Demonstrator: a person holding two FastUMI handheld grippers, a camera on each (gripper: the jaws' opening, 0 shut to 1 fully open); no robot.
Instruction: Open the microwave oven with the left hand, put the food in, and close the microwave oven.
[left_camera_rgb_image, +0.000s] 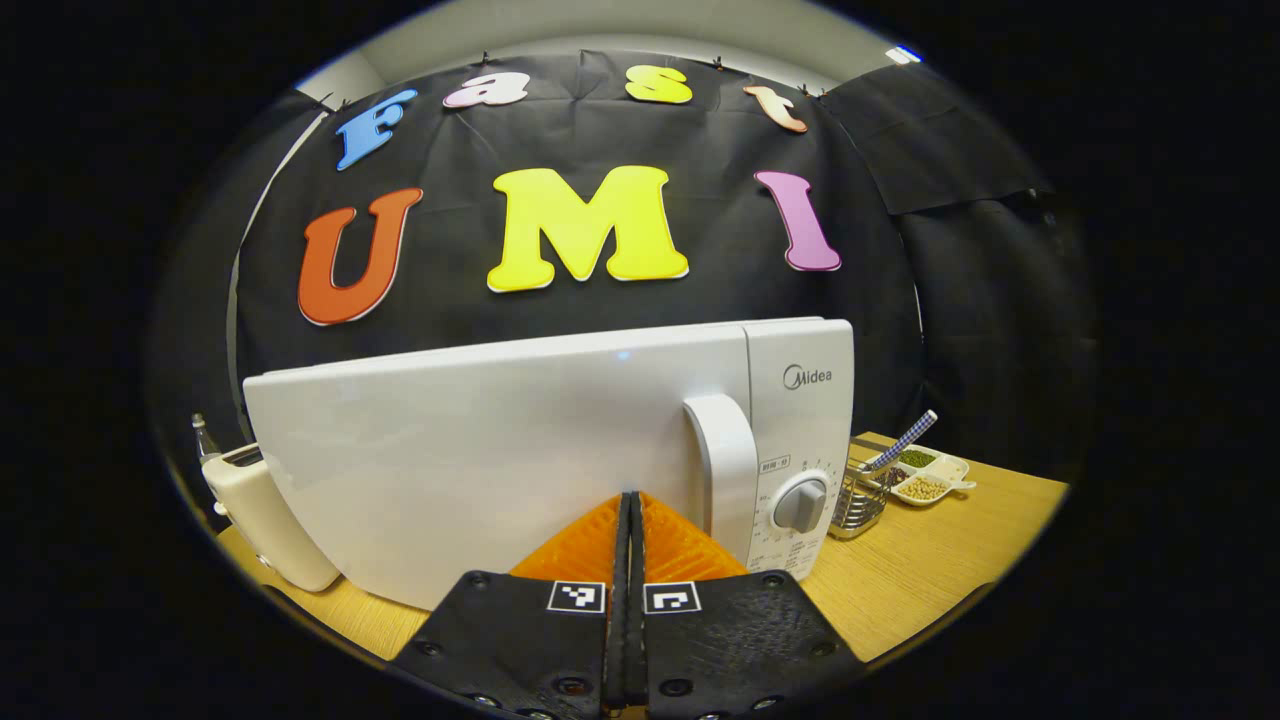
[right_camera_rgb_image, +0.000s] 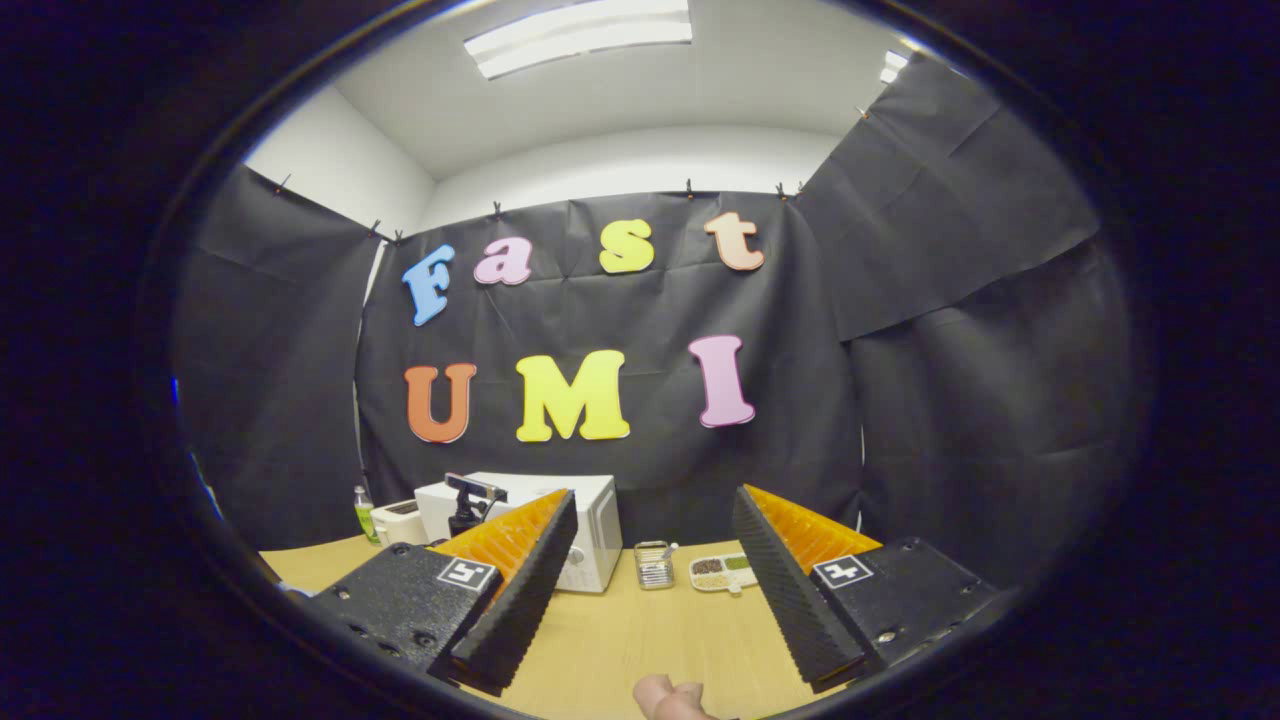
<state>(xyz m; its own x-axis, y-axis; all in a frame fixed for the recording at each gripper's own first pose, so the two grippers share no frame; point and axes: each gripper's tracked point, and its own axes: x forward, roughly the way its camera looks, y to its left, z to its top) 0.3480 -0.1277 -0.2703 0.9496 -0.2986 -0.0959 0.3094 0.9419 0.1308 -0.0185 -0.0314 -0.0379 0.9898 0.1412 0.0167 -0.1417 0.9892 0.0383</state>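
Left gripper view: left gripper (left_camera_rgb_image: 630, 500), fingers pressed together w/ nothing between, sits close in front of microwave (left_camera_rgb_image: 560, 450) door; handle (left_camera_rgb_image: 727, 470) upright, just right of tips. Step looks like opening; next needs fingers spread, then hooked round handle.

Right gripper view: right gripper (right_camera_rgb_image: 650, 550) fingers spread, empty, over tabletop (right_camera_rgb_image: 640, 640); microwave far-left, long axis sideways, door facing the camera.
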